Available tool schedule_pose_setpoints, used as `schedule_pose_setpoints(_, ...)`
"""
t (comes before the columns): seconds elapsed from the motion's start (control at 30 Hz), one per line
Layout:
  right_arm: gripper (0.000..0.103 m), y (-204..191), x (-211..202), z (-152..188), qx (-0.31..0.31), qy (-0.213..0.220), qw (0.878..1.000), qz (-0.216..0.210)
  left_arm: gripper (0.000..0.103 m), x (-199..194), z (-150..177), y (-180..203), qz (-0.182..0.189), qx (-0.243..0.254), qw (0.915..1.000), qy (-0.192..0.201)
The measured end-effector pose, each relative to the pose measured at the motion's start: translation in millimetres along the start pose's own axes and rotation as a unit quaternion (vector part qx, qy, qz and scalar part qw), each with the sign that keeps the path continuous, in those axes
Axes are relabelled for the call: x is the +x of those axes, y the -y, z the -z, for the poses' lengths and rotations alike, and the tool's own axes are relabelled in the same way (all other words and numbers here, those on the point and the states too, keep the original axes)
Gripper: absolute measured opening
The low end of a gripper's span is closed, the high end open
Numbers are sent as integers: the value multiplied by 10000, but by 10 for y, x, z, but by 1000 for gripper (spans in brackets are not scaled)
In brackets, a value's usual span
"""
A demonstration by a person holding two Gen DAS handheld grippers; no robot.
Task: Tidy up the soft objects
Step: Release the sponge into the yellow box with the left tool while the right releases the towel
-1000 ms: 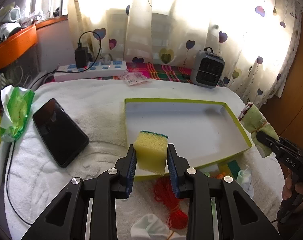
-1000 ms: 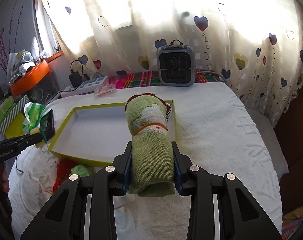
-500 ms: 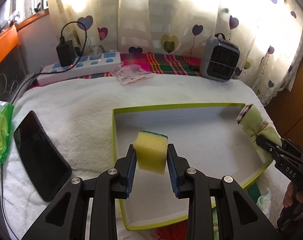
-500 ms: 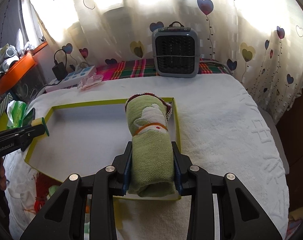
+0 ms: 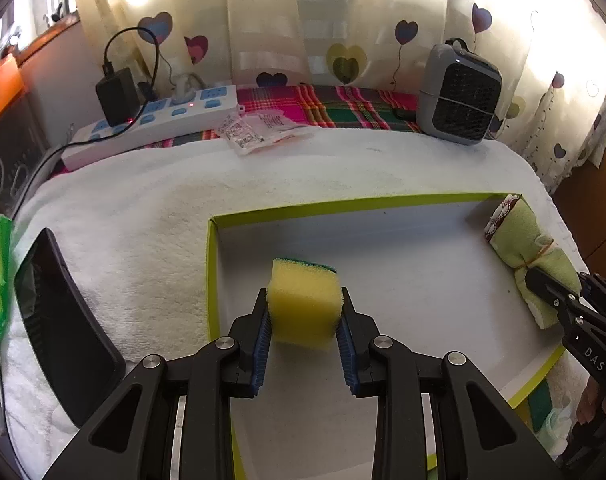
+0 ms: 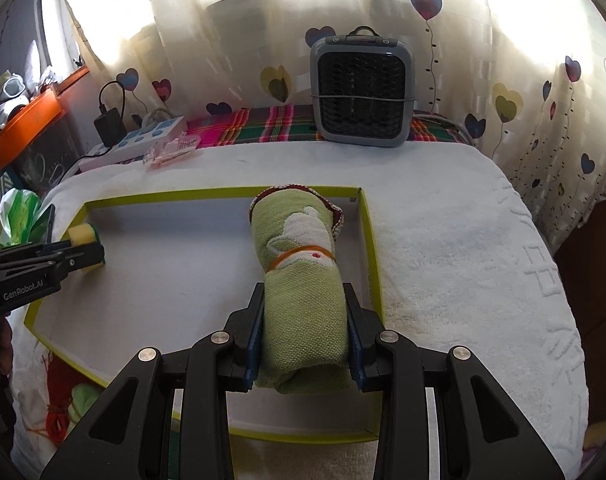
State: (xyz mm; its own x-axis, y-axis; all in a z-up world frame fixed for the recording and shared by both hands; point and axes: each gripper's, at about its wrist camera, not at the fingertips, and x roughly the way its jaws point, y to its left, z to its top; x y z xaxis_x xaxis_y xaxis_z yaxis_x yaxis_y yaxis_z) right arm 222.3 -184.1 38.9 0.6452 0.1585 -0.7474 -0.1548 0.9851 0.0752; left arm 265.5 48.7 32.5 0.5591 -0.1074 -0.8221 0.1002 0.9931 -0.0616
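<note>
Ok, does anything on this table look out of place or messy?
Mostly tidy. Loose red yarn lies tangled just outside the box's near edge, and a crumpled plastic packet sits beside the power strip. Nothing looks spilled or damaged.

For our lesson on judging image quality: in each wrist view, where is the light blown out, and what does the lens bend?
Left wrist view: the heart-print curtain is blown out by backlight; the yellow sponge block stays sharp; the green-rimmed white tray bows. Right wrist view: curtain glare again; the rolled green cloth is clear; dark corners ring the frame.
</note>
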Motion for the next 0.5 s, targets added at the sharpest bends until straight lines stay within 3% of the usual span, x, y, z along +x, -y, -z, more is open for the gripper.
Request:
schedule_pose_setpoints(0.27,38,-15,19,11,-70,35,10000,35,30,39,-25,13,25,-32,10000,-29)
schedule_pose_setpoints(0.5,42,-29,8,19,-92,87,9999,49,47,-10,-29,11,33,-56,10000,49)
